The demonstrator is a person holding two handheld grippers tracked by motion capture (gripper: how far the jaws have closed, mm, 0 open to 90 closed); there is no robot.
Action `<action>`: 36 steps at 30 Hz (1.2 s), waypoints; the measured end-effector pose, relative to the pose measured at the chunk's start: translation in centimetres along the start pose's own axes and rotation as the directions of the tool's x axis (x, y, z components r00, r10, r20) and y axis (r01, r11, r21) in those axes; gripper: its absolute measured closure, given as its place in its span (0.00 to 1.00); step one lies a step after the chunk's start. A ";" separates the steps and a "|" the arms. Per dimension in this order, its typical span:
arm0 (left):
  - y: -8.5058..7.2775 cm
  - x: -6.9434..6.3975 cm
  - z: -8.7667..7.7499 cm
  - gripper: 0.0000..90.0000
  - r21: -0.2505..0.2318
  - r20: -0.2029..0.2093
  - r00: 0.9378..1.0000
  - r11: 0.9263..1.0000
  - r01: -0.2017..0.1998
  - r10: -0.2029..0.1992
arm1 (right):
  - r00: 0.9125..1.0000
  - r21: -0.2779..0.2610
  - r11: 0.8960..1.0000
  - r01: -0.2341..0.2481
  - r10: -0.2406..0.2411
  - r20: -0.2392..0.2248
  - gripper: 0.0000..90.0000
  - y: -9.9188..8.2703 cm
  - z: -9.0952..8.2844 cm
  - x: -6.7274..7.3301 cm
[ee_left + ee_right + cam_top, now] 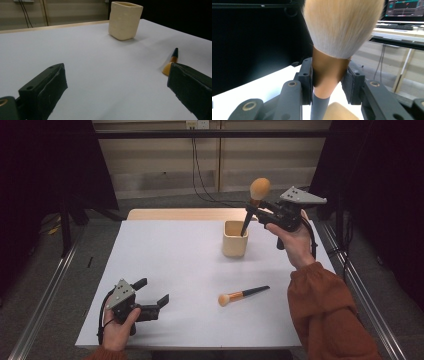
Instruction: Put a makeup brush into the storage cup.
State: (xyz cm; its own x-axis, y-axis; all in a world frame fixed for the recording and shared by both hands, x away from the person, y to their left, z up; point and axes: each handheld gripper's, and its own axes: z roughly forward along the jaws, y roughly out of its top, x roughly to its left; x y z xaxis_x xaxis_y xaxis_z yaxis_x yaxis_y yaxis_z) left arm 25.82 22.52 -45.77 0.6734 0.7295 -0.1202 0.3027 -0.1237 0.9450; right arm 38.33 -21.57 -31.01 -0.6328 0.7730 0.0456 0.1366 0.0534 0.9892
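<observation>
My right gripper [253, 209] is shut on a large makeup brush [259, 188] with a tan head and copper collar, held upright over the cream cup [235, 239]. Its black handle tip reaches down to the cup's mouth. In the right gripper view the pads [306, 75] press the brush's copper collar [328, 72] from both sides, and the cup's rim [339, 111] shows just below. A second, smaller brush [242, 295] lies flat on the white table [170, 260]. My left gripper [152, 292] stands open near the front left with nothing between its fingers; the cup [125, 20] and the lying brush [171, 62] show in its view.
A wooden strip [175, 214] borders the table's far edge. Metal rails [45, 305] run along the floor on both sides, and dark curtains [385, 195] close in left and right. Cables [200, 175] hang down the back wall.
</observation>
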 end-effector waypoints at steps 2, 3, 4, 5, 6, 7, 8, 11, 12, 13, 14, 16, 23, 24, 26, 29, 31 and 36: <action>0.0 0.1 0.0 0.03 -0.002 -0.002 1.000 1.000 -0.003 0.003 | 1.000 0.008 1.000 0.009 -0.009 0.009 0.72 0.1 0.5 -0.2; 0.0 0.1 0.0 0.03 -0.004 -0.002 1.000 1.000 0.001 -0.001 | 1.000 0.012 1.000 0.010 -0.010 0.013 0.72 0.2 0.7 -0.3; 0.0 0.2 0.0 0.03 -0.003 -0.005 1.000 1.000 -0.006 0.006 | 1.000 0.013 1.000 0.010 -0.010 0.015 0.72 0.2 0.9 -0.4; 0.0 0.2 -0.1 0.03 -0.003 -0.008 1.000 1.000 -0.004 0.004 | 1.000 0.017 1.000 0.012 -0.013 0.023 0.72 0.3 1.2 -0.5; 0.0 0.2 -0.1 0.03 -0.003 -0.009 1.000 1.000 -0.003 0.003 | 0.999 0.021 1.000 0.023 -0.024 0.029 0.72 0.4 1.4 -0.7; 0.0 0.3 -0.1 0.03 -0.003 -0.010 1.000 1.000 -0.002 0.002 | 0.999 0.021 1.000 0.020 -0.021 0.031 0.72 0.5 1.6 -0.8; 0.0 0.3 -0.1 0.03 -0.002 -0.010 1.000 1.000 -0.004 0.004 | 0.999 0.023 0.999 0.022 -0.023 0.035 0.72 0.6 1.9 -0.9; 0.0 0.4 -0.2 0.03 -0.001 -0.015 1.000 1.000 -0.005 0.005 | 0.998 0.029 0.999 0.022 -0.024 0.054 0.72 0.7 2.5 -1.3; 0.0 0.4 -0.2 0.03 -0.006 -0.017 1.000 1.000 -0.002 0.002 | 0.998 0.027 0.999 0.023 -0.024 0.054 0.72 0.7 2.7 -1.4; 0.0 0.5 -0.2 0.03 -0.005 -0.018 1.000 1.000 -0.003 0.003 | 0.998 0.027 0.999 0.022 -0.024 0.057 0.72 0.6 2.9 -1.4; -0.1 0.5 -0.3 0.03 -0.005 -0.019 1.000 1.000 0.000 0.000 | 0.998 0.031 0.999 0.027 -0.029 0.057 0.72 0.5 3.1 -1.5; -0.1 0.6 -0.3 0.03 -0.006 -0.023 1.000 1.000 0.001 -0.001 | 0.998 0.034 0.999 0.029 -0.031 0.061 0.72 0.2 3.3 -1.5; 0.0 0.5 -0.3 0.03 0.000 -0.023 1.000 1.000 -0.005 0.005 | 0.998 0.064 0.997 0.030 -0.034 0.061 0.72 -1.6 4.3 -1.7; 0.0 0.5 -0.3 0.03 -0.001 -0.025 1.000 1.000 -0.006 0.006 | 0.997 0.060 0.998 0.028 -0.031 0.064 0.72 -1.8 4.4 -1.8; 0.0 0.6 -0.3 0.03 -0.001 -0.021 1.000 1.000 -0.006 0.006 | 0.998 0.060 0.998 0.019 -0.023 0.063 0.72 -2.1 4.7 -1.8; 0.0 0.5 -0.3 0.03 -0.002 -0.016 1.000 1.000 0.000 0.000 | 0.998 0.074 0.997 0.020 -0.025 0.063 0.72 -2.7 5.0 -1.9; 0.0 0.5 -0.3 0.03 0.000 -0.015 1.000 1.000 -0.007 0.007 | 0.998 0.079 0.997 0.016 -0.021 0.061 0.72 -3.0 5.1 -2.1; 0.0 0.4 -0.3 0.03 0.000 -0.010 1.000 1.000 -0.011 0.011 | 0.997 0.100 0.995 0.002 -0.009 0.071 0.72 -4.1 5.4 -2.6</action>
State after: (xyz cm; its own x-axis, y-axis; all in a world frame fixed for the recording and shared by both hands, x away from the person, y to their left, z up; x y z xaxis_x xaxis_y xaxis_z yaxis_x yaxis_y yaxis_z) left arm 25.88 22.96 -45.77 0.6702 0.7345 -0.1069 0.2956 -0.1321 0.9461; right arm 43.48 -20.36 -35.95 -0.5783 0.8154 0.0263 0.2108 0.1182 0.9703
